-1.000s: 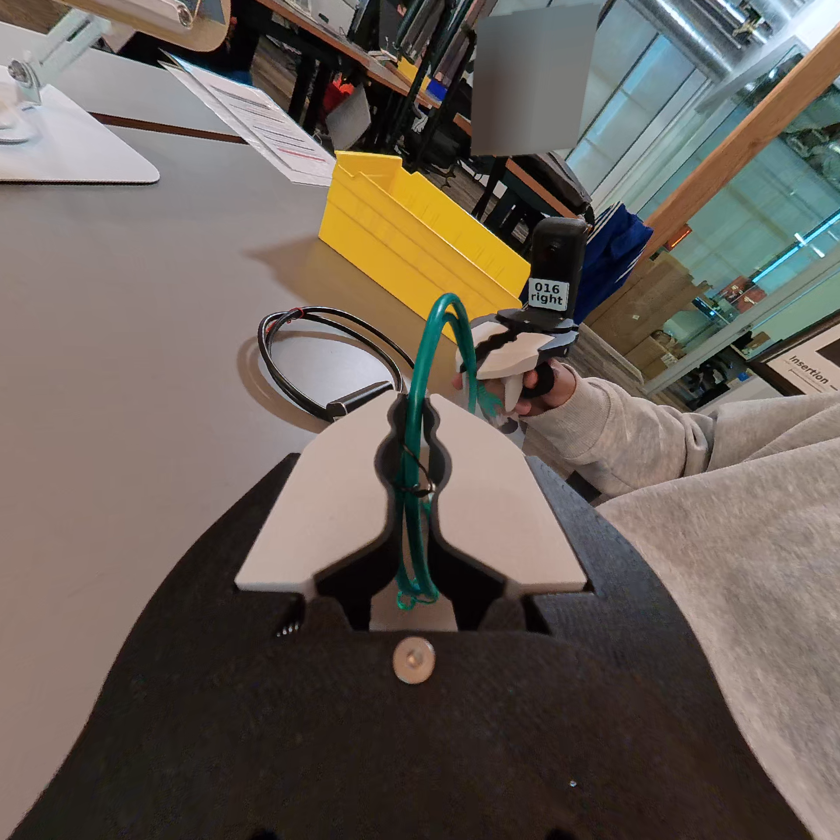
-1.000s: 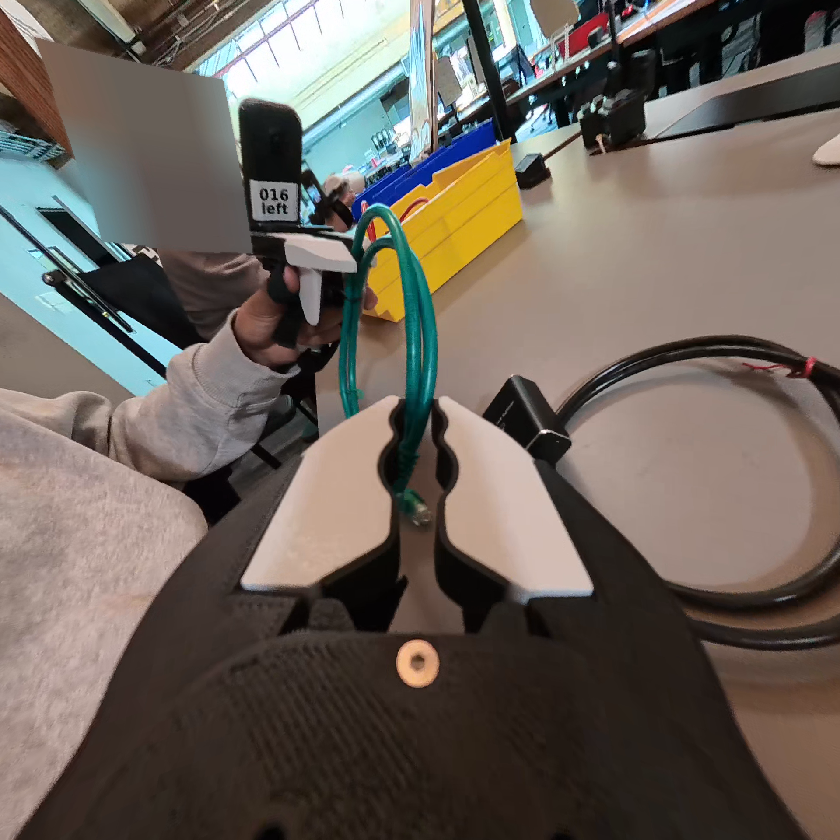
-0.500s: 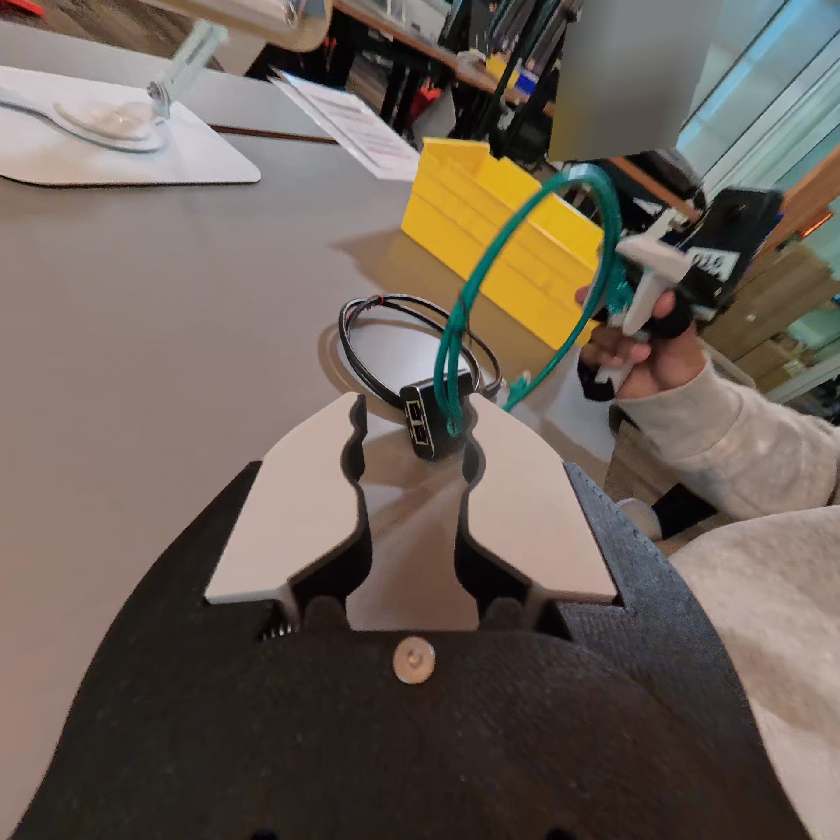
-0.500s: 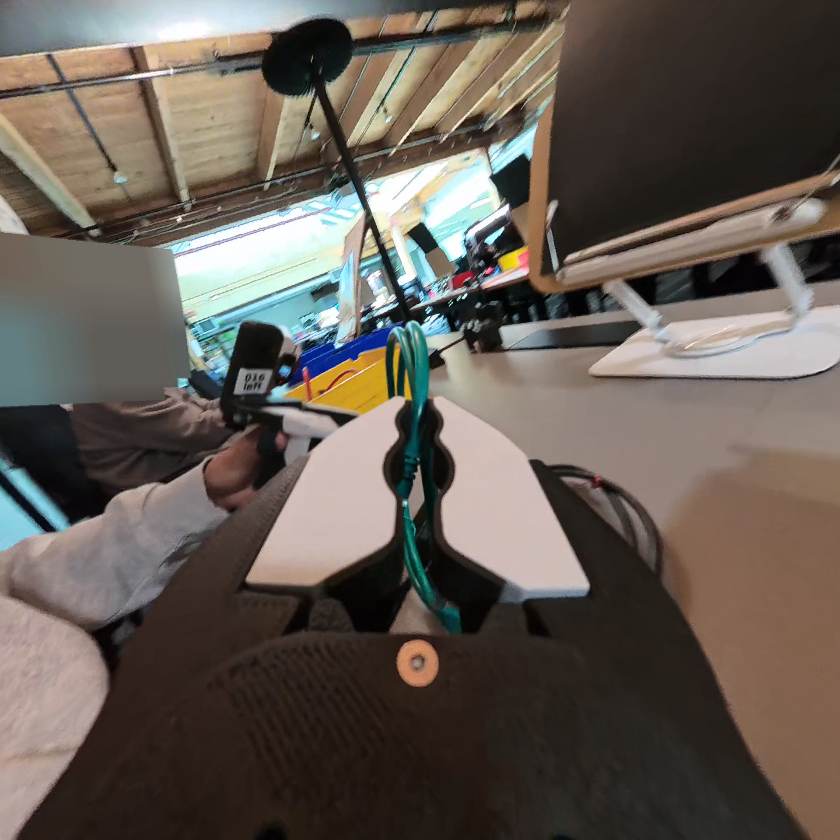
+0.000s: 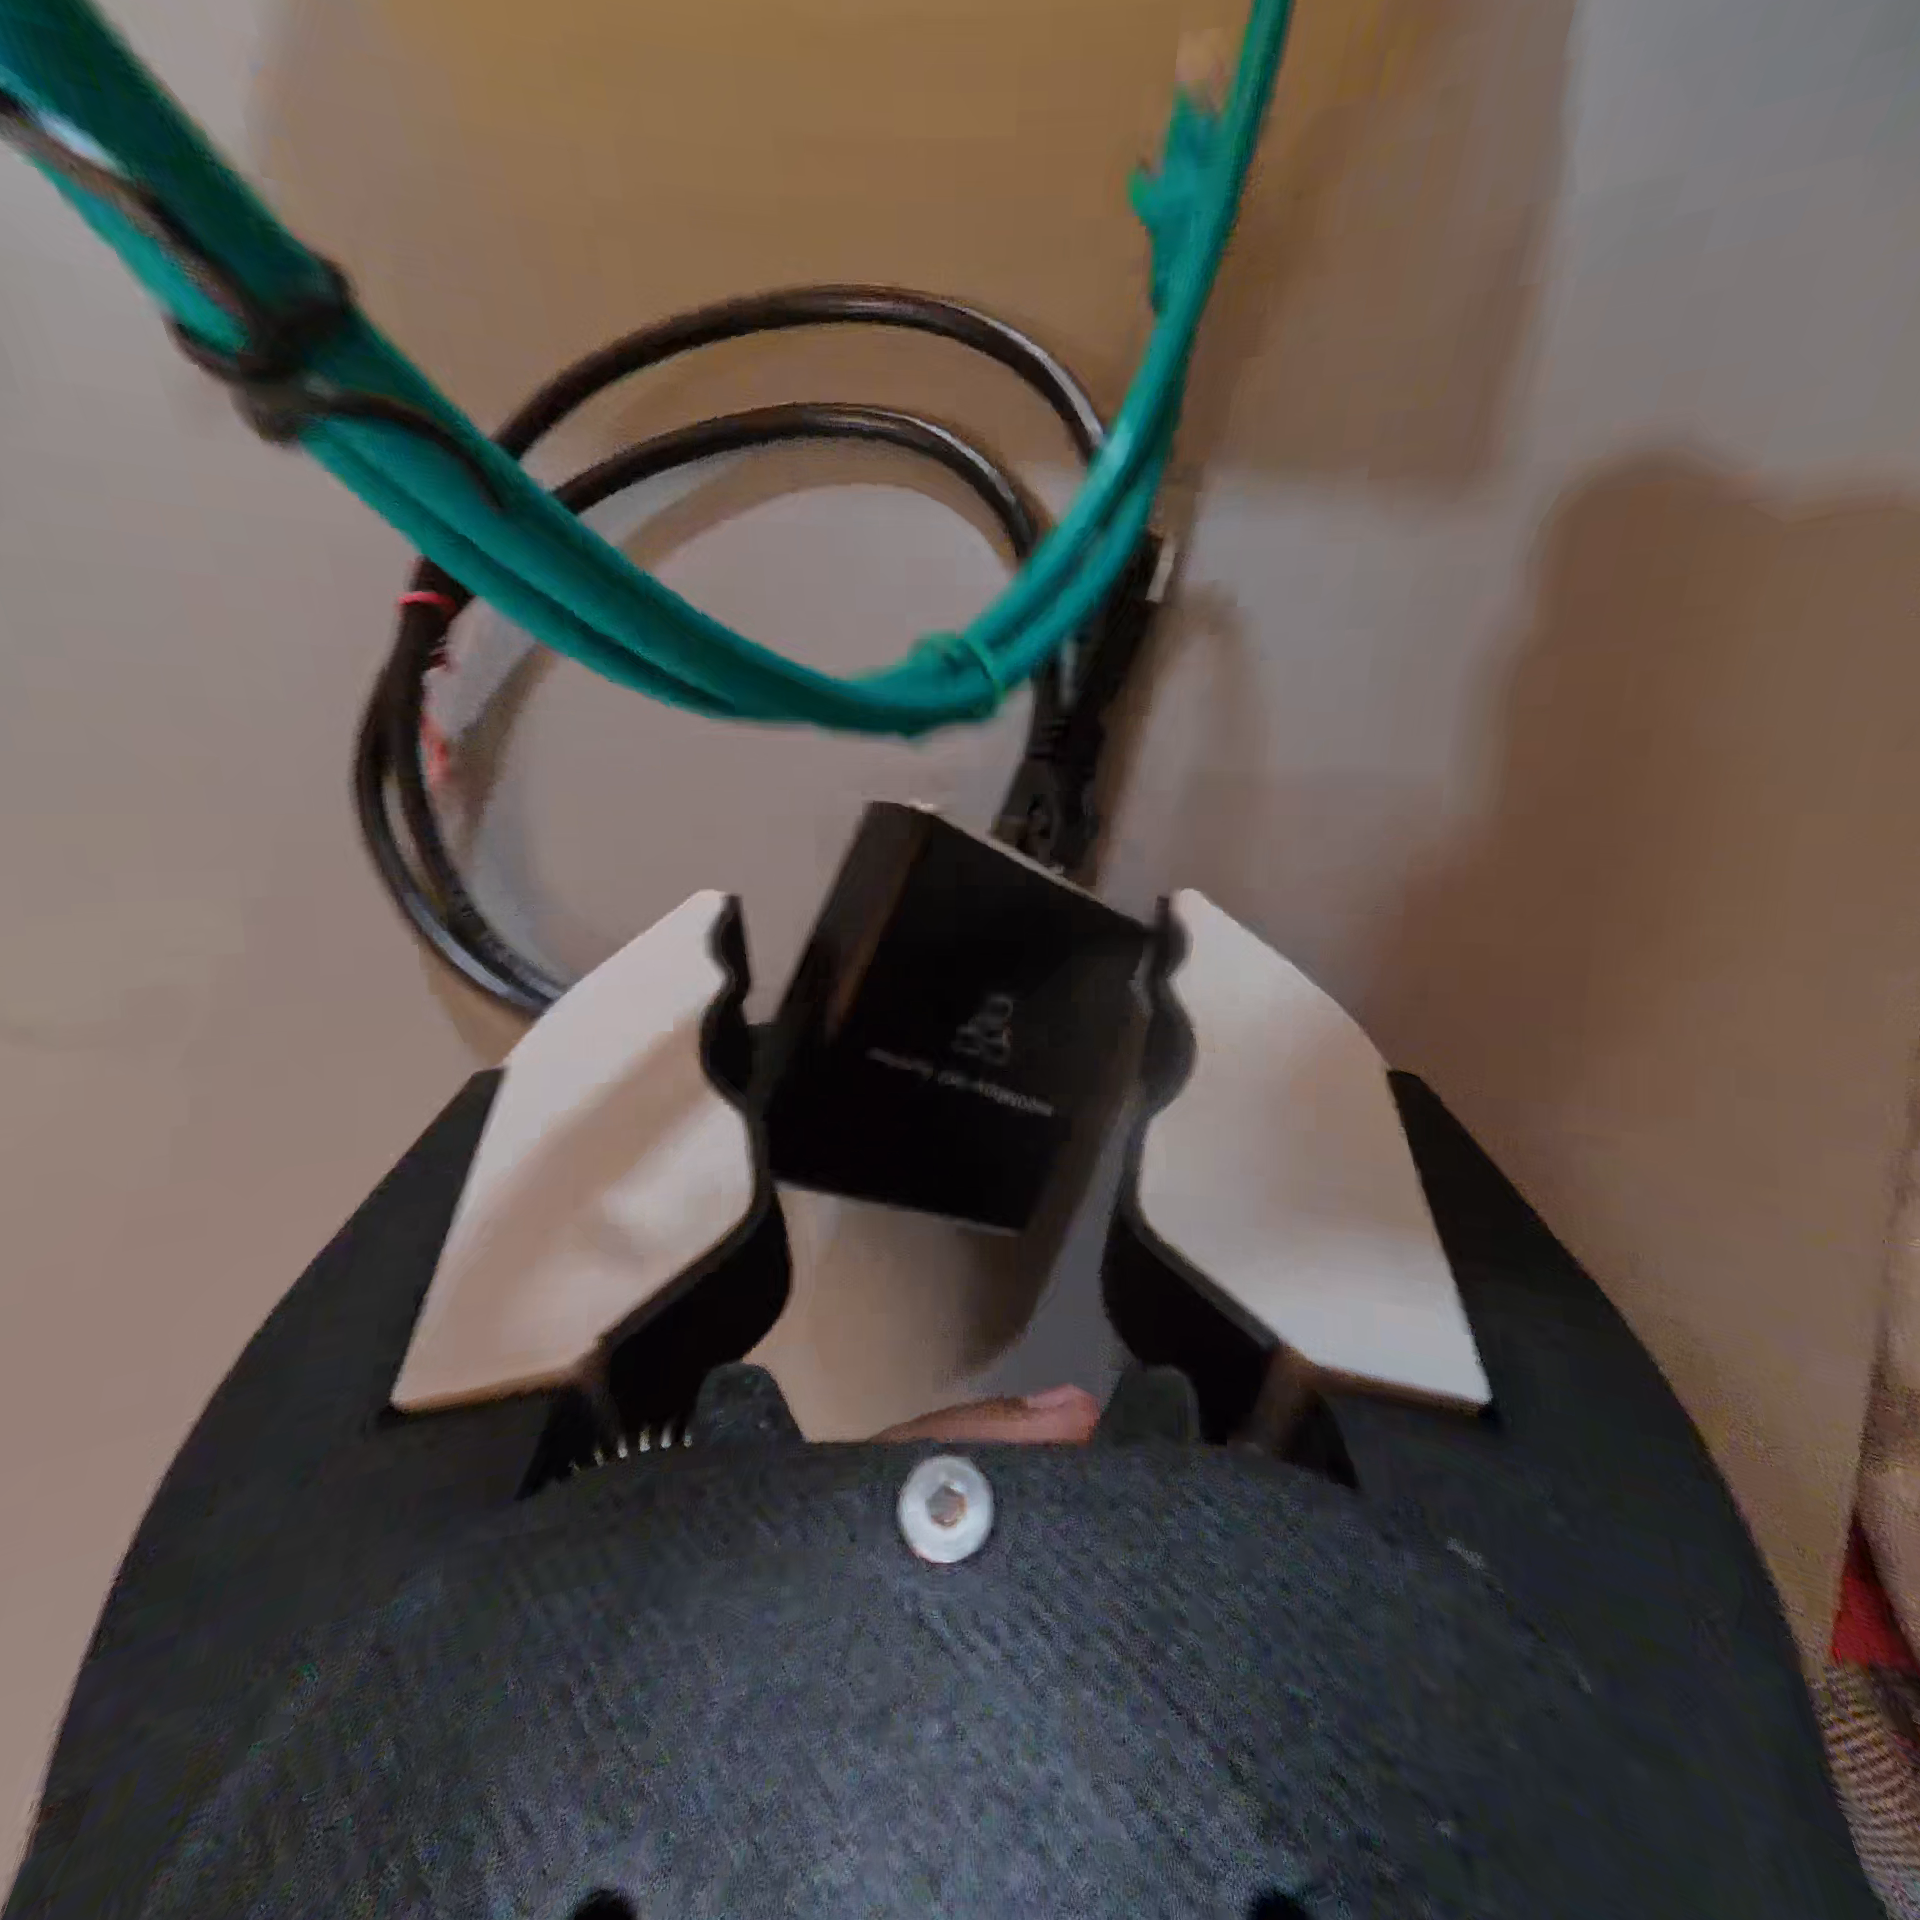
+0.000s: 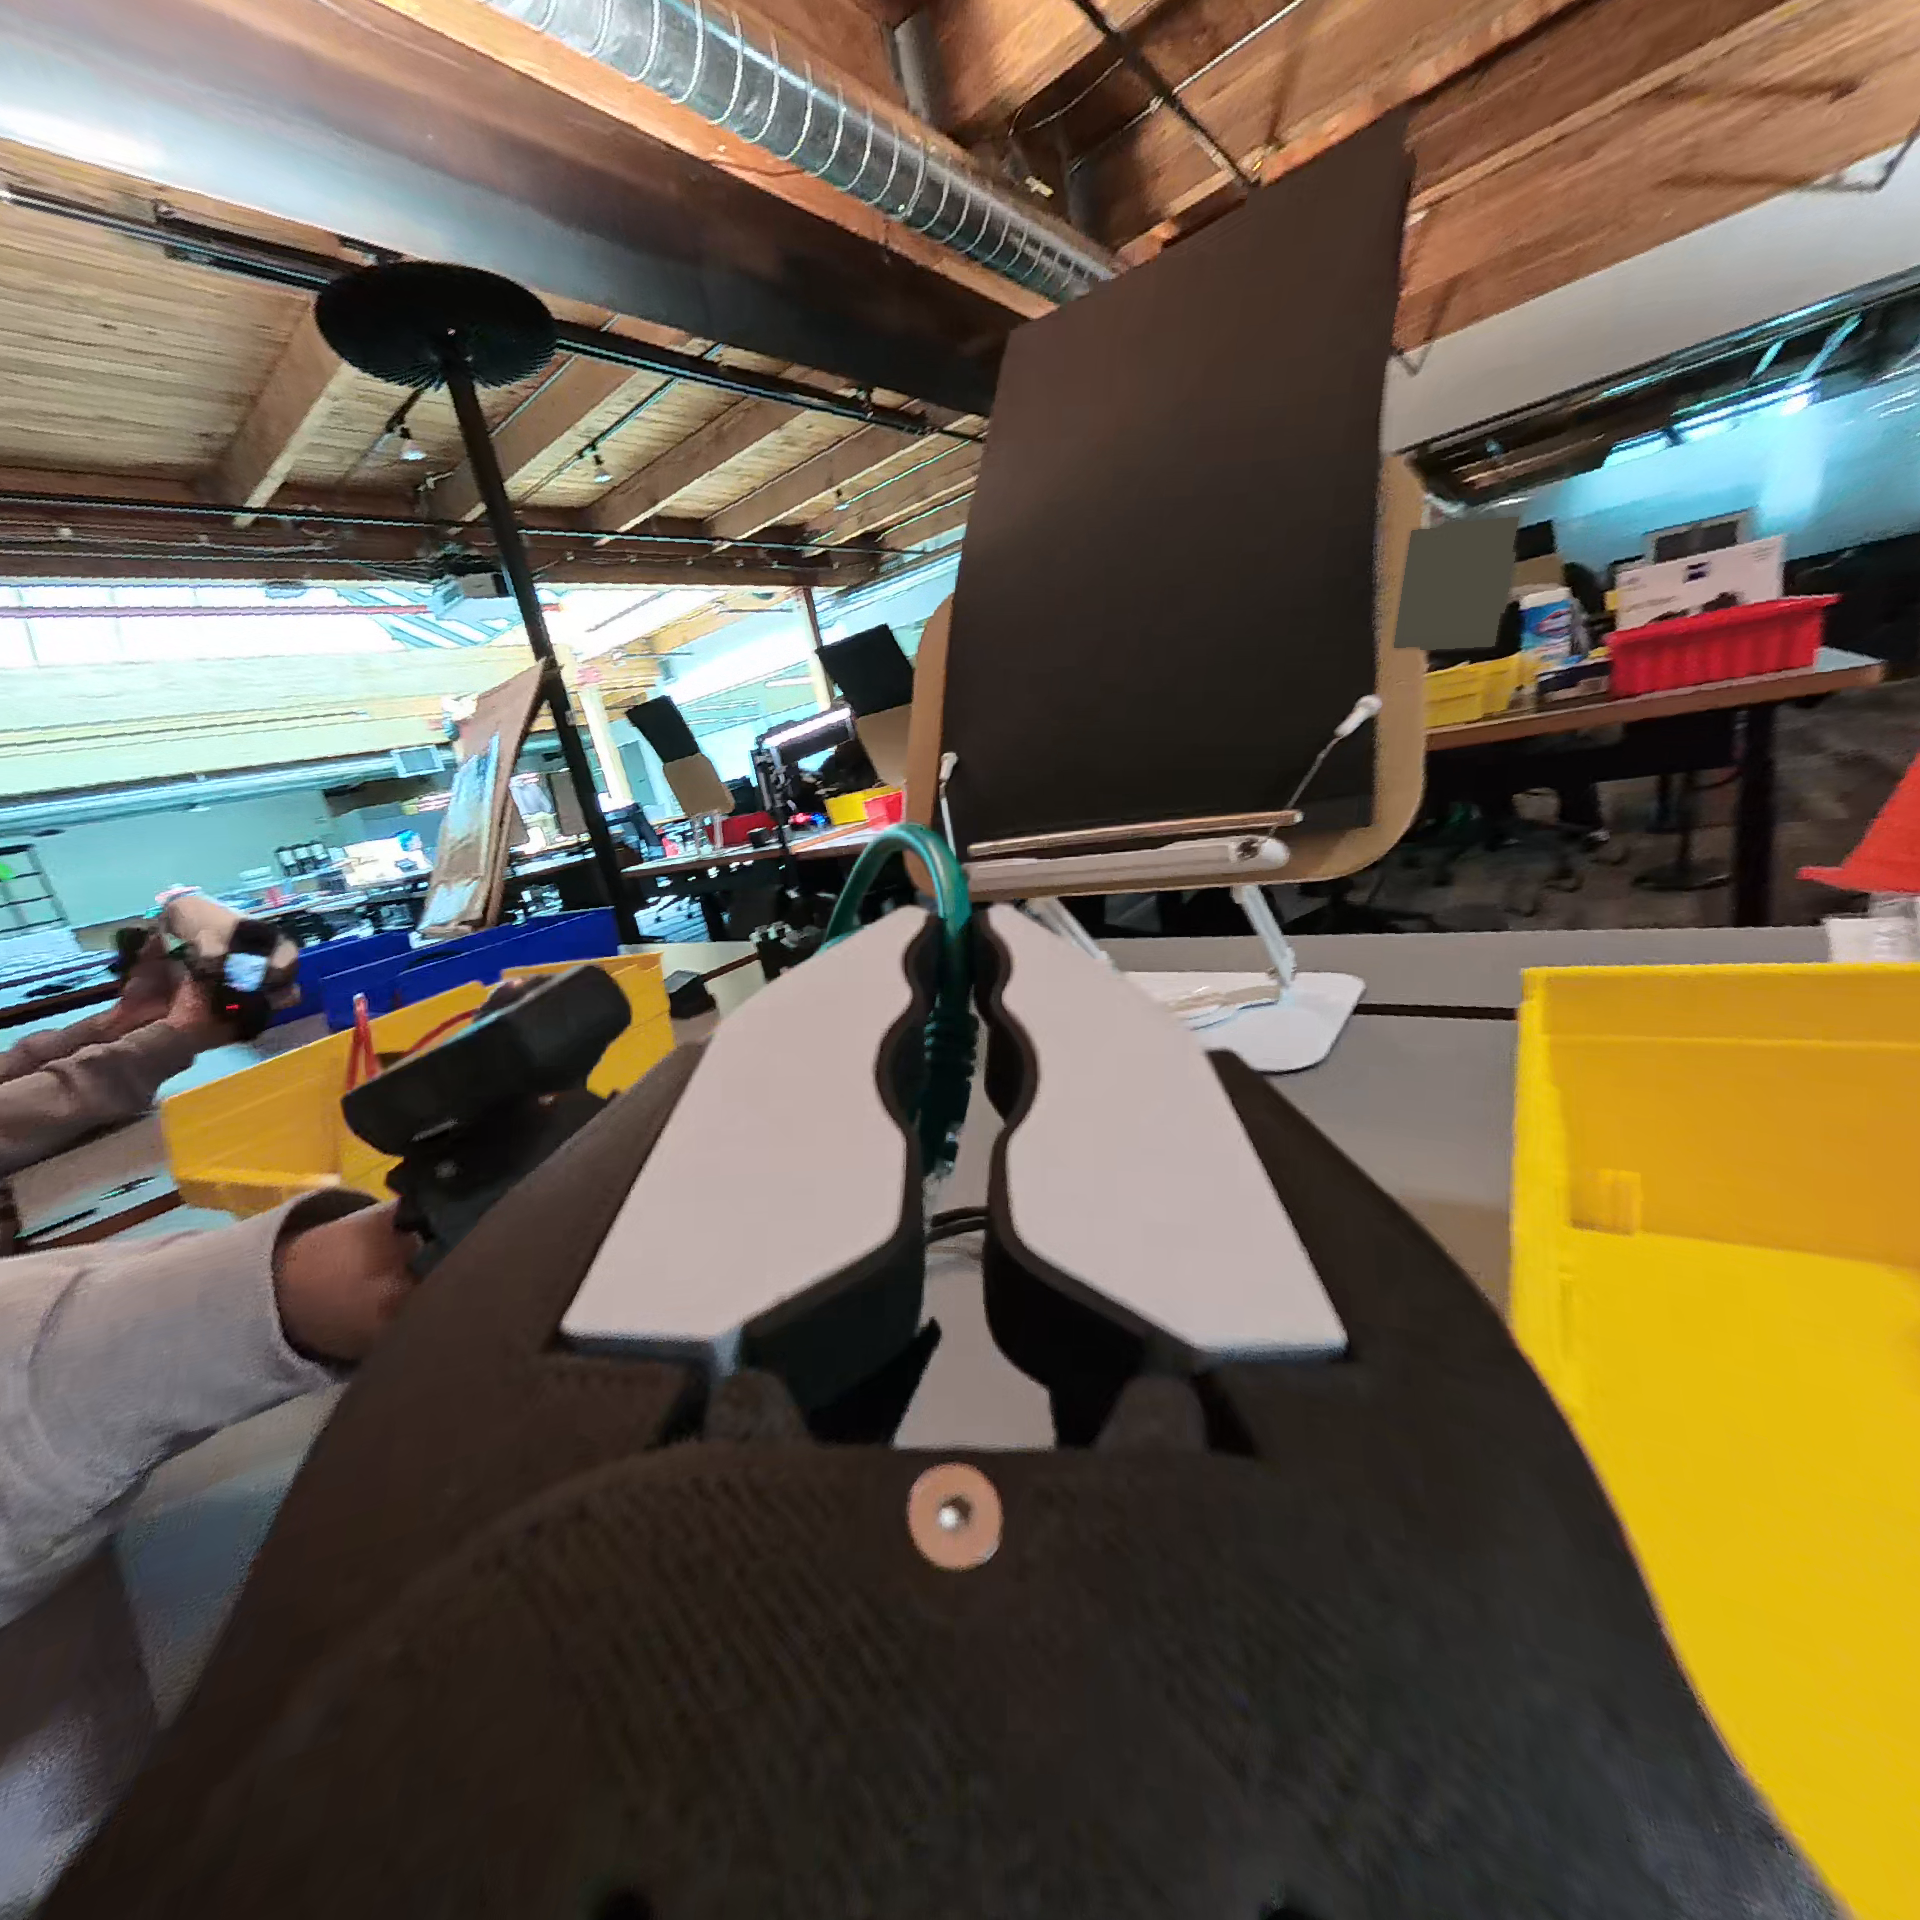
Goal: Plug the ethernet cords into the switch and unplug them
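Note:
In the left wrist view my left gripper [image 5: 951, 925] points down at the table and is open. The small black switch [image 5: 956, 1049] lies between its two fingers, its corners close to or touching them. The switch's black cable [image 5: 727, 436] is coiled just beyond it. The green ethernet cord [image 5: 582, 603] hangs in a loop above the coil, with one plug end [image 5: 1184, 187] loose at the upper right. My right gripper [image 6: 951, 914] is shut on the green cord [image 6: 945, 1049], held up above the table. The left gripper's body [image 6: 488, 1049] shows below it to the left.
A yellow bin [image 6: 1714, 1351] stands close on the right, and another yellow bin [image 6: 260, 1132] on the left. A stand with a black board [image 6: 1174, 623] and white base [image 6: 1278, 1018] is at the back of the grey table [image 5: 208, 935]. Another person's hands [image 6: 208, 956] show far left.
My left gripper let go of the green cord, opened, and tipped down over the switch, which now lies between its fingers. My right gripper kept the cord and turned to the right.

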The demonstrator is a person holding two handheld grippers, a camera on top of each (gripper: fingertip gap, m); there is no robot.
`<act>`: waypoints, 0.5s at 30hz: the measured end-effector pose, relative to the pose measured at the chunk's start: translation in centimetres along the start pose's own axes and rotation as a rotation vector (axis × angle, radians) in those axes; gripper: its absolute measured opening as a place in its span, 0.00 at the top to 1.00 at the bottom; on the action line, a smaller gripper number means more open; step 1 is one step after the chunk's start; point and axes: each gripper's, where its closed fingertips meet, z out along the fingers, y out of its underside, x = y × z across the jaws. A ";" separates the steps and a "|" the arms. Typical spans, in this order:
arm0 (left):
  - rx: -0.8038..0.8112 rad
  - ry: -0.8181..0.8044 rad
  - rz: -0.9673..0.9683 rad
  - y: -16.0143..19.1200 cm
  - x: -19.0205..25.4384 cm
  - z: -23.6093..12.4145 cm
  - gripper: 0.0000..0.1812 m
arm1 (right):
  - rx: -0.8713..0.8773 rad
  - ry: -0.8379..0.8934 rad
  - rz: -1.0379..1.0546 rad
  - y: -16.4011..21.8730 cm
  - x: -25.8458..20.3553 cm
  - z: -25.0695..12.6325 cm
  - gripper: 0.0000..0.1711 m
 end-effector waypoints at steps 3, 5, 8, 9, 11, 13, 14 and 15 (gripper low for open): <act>-0.012 -0.044 0.001 0.4 -0.3 0.1 0.62 | 0.004 0.044 0.008 0.0 0.9 -0.7 0.97; -0.046 -0.121 -0.052 1.9 -1.9 -0.8 0.62 | -0.001 0.070 0.018 0.3 1.3 -0.9 0.97; -0.129 -0.299 -0.224 5.5 -6.0 -2.9 0.62 | -0.026 0.081 0.042 1.1 1.2 -0.8 0.97; -0.149 -0.333 -0.316 6.8 -7.0 -3.7 0.62 | -0.043 0.079 0.052 1.6 1.0 -0.7 0.97; -0.147 -0.304 -0.526 8.6 -7.6 -4.8 0.62 | -0.089 0.067 0.067 2.7 0.4 -0.3 0.97; -0.051 -0.190 -0.698 8.4 -6.9 -5.6 0.62 | -0.119 0.034 0.072 3.5 -0.5 0.2 0.97; 0.015 -0.122 -0.766 7.8 -6.3 -6.0 0.64 | -0.128 0.019 0.068 3.7 -1.0 0.4 0.97; 0.097 -0.048 -0.820 6.9 -5.8 -6.6 0.71 | -0.136 0.006 0.058 3.8 -1.3 0.5 0.97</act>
